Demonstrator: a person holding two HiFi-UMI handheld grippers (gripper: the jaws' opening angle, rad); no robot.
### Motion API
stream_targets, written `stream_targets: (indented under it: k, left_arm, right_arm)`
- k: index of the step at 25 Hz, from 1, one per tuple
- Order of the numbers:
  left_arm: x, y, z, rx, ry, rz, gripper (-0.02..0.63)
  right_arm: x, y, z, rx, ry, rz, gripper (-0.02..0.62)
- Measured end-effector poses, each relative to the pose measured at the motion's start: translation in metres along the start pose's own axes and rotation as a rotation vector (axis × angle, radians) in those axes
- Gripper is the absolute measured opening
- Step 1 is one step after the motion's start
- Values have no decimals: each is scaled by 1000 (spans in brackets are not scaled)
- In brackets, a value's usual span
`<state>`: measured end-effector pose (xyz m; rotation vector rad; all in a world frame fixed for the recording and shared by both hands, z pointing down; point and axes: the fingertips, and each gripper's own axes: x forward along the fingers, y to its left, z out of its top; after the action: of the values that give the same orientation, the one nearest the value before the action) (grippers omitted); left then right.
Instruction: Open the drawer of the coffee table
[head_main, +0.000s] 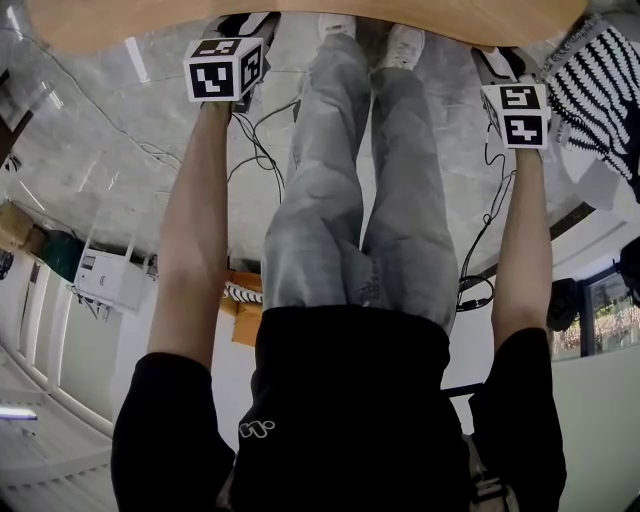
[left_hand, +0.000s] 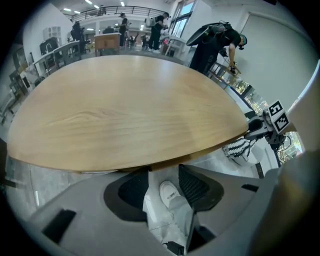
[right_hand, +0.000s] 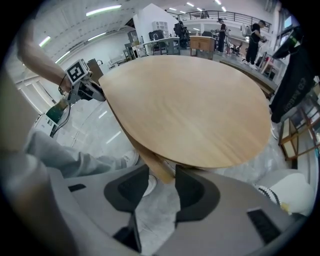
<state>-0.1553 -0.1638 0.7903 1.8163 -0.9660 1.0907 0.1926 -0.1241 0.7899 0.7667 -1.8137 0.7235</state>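
Hovering at the near edge of the oval wooden desk (left_hand: 125, 110). The drawer is hidden, probably under that rim near the wooden underpiece (right_hand: 152, 159). Expect stiff, light, sliding wood; hook its lower lip. Both gape, empty: left tongs (left_hand: 164, 175), right tongs (right_hand: 161, 175).

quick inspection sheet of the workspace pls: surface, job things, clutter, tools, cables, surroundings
surface: coffee table top, light wood, rounded, nothing seen on it
job's things: drawer not made out; a wooden part shows under the top
clutter: black-and-white striped thing on the floor beside the table
tools: left tool open, only a white shoe and floor show between its jaws; right tool open, jaws at the table's edge, gripping nothing
cables: black cables loose on the floor around the person's legs
surroundings: grey floor; people beyond the table
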Motion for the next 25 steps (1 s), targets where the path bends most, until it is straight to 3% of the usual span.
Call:
stream_targets:
  k: [14,25]
  left_arm:
    - [-5,-1,-1,6,14,35,164]
    - [-13,-14,-36,-10,61,45,164]
  right_arm:
    - [-4,4,-2,-14,57,-13,133]
    - [-9,27,-29,-7,113,33,133]
